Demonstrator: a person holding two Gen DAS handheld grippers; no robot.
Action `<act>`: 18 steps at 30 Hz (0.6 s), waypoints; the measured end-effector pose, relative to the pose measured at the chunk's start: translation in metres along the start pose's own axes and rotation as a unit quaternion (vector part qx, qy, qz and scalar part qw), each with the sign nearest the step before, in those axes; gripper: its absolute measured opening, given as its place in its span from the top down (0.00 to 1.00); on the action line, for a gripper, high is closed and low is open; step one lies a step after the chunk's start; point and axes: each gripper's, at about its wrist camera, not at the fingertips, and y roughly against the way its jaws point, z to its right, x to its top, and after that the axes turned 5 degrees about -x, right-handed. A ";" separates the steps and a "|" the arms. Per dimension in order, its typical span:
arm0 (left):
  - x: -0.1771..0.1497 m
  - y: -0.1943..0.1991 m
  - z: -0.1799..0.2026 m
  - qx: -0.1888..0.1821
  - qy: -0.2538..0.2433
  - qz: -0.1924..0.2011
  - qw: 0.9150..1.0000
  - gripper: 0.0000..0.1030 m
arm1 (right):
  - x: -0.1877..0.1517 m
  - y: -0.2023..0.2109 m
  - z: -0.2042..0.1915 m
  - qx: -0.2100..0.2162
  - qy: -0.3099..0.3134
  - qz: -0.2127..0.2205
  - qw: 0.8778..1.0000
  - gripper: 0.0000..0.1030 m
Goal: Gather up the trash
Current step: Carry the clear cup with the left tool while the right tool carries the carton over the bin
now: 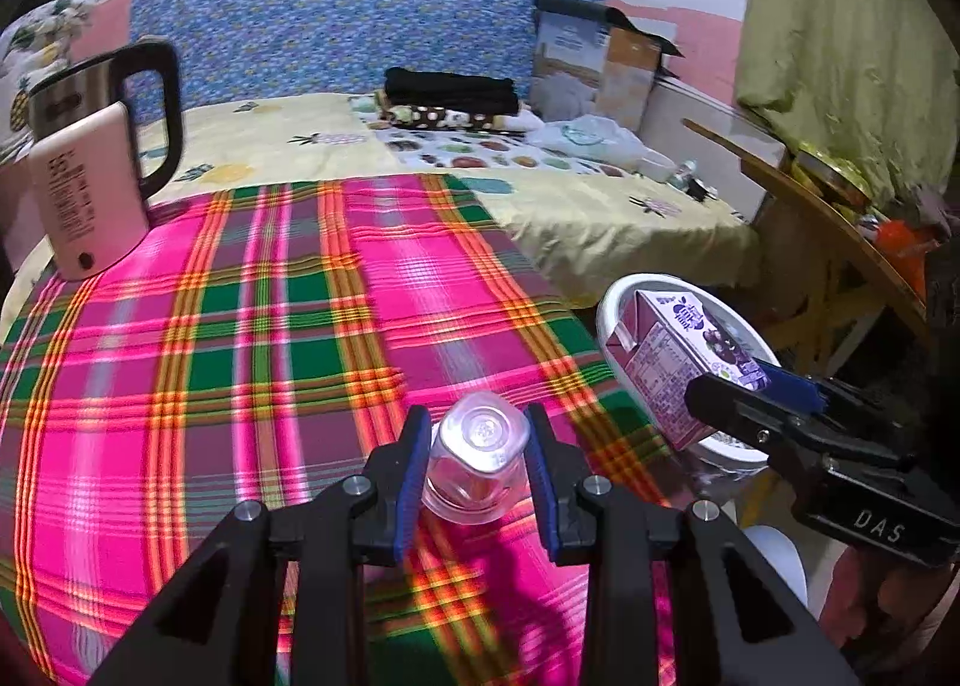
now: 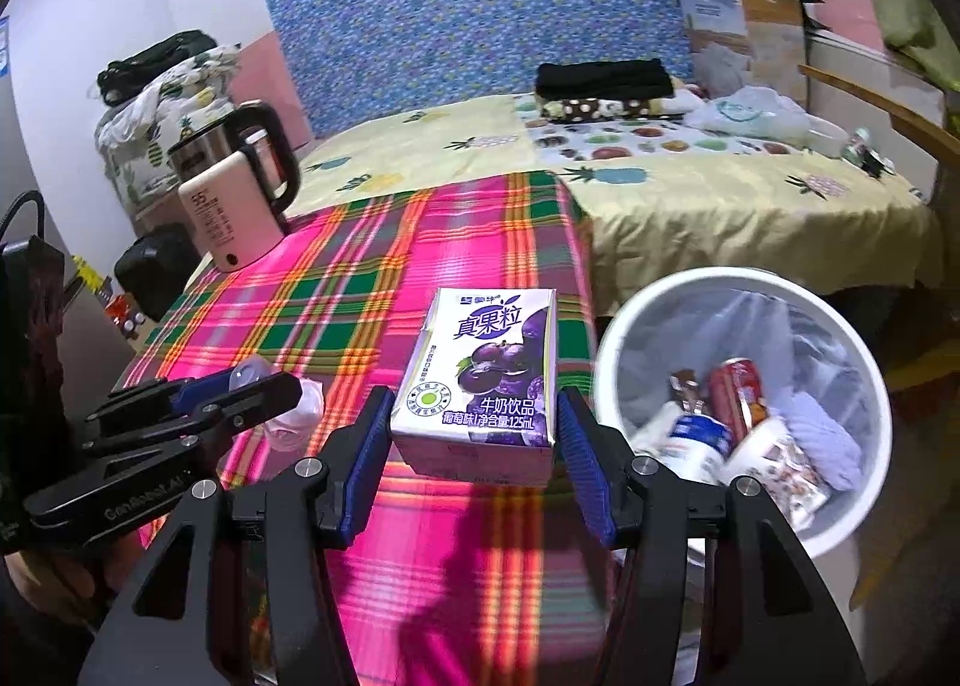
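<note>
My left gripper (image 1: 477, 416) is shut on a small clear plastic bottle (image 1: 474, 464), held above the pink plaid tablecloth (image 1: 270, 326). My right gripper (image 2: 475, 395) is shut on a purple grape milk carton (image 2: 486, 368), its blue pads pressed on both sides. To the carton's right stands a white trash bin (image 2: 720, 275) with a plastic liner, holding a red can and several wrappers. In the left wrist view the carton (image 1: 666, 368) hangs over the bin's rim (image 1: 606, 302), gripped by the right gripper (image 1: 750, 386). The right wrist view has the left gripper (image 2: 252, 383) with the bottle (image 2: 300, 416) at the left.
A pink electric kettle (image 1: 96, 188) stands at the table's far left corner. Behind the table is a bed (image 2: 720, 194) with folded clothes, a plastic bag and a cardboard box. Wooden furniture (image 1: 810, 206) stands to the right of the bin.
</note>
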 end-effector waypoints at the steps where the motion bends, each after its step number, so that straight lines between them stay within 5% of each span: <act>1: 0.000 -0.001 0.005 -0.002 -0.003 0.000 1.000 0.68 | -0.002 0.002 0.004 -0.002 -0.003 0.001 1.000 0.46; 18: 0.011 -0.021 0.054 -0.039 -0.032 -0.005 0.999 0.68 | -0.013 0.019 0.052 -0.039 -0.043 0.015 0.998 0.46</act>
